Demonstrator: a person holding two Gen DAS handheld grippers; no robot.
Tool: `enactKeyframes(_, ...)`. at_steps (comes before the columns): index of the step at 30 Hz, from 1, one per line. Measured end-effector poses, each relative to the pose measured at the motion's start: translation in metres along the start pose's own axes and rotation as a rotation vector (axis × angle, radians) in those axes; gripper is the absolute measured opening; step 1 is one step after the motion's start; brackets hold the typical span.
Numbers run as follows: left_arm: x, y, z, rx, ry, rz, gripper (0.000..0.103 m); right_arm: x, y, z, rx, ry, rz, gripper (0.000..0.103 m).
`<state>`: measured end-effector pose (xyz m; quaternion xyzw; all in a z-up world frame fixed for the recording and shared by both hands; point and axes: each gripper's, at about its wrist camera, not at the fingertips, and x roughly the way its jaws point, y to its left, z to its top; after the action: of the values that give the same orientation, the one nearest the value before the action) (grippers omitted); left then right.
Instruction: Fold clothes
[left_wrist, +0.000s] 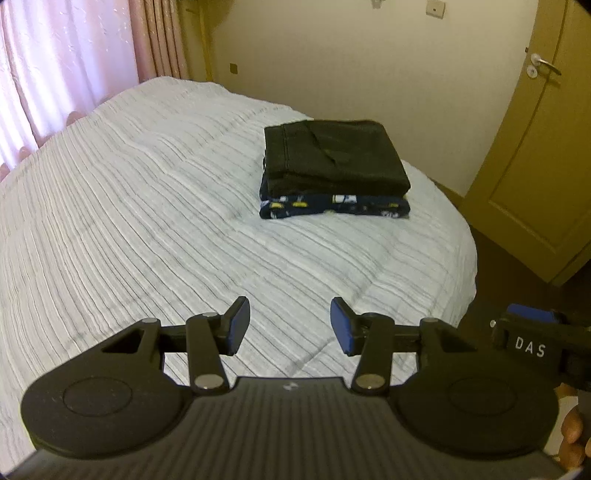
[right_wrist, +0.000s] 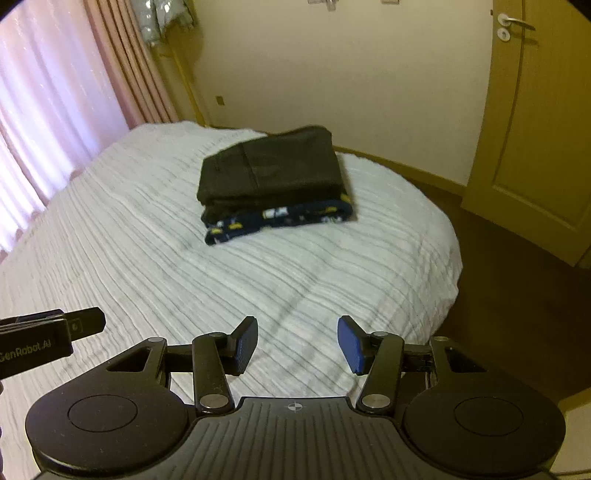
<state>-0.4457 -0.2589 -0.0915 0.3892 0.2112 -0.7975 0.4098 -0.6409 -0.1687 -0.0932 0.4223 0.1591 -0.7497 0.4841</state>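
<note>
Two folded garments are being kept in a neat stack on the white ribbed bedspread (left_wrist: 147, 221), toward the far right part of the bed: a black folded garment (left_wrist: 336, 158) is lying squarely on top of a navy patterned garment (left_wrist: 332, 208), whose printed edge is showing along the near side. The left gripper (left_wrist: 290, 325) is being held above the near part of the bedspread, well apart from the stack; its blue-padded fingers (left_wrist: 341, 326) are standing apart with only bedding seen between them. The right gripper (right_wrist: 297, 343) is being held just beside it, likewise over the near bedding, its fingers spread and nothing gripped. Pink curtains (left_wrist: 55, 66) are hanging at the left, and a door (left_wrist: 535, 147) is standing at the right.
</note>
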Motion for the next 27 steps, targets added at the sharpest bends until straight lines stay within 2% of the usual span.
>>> enactKeyframes(16, 0.024, 0.01, 0.016, 0.037, 0.036, -0.002, 0.044, 0.027, 0.014, 0.016, 0.011, 0.053, -0.026, 0.052)
enactKeyframes(27, 0.048, 0.009, 0.03, 0.022, 0.078, -0.004, 0.044, 0.051, 0.013, 0.028, -0.011, 0.096, -0.025, 0.052)
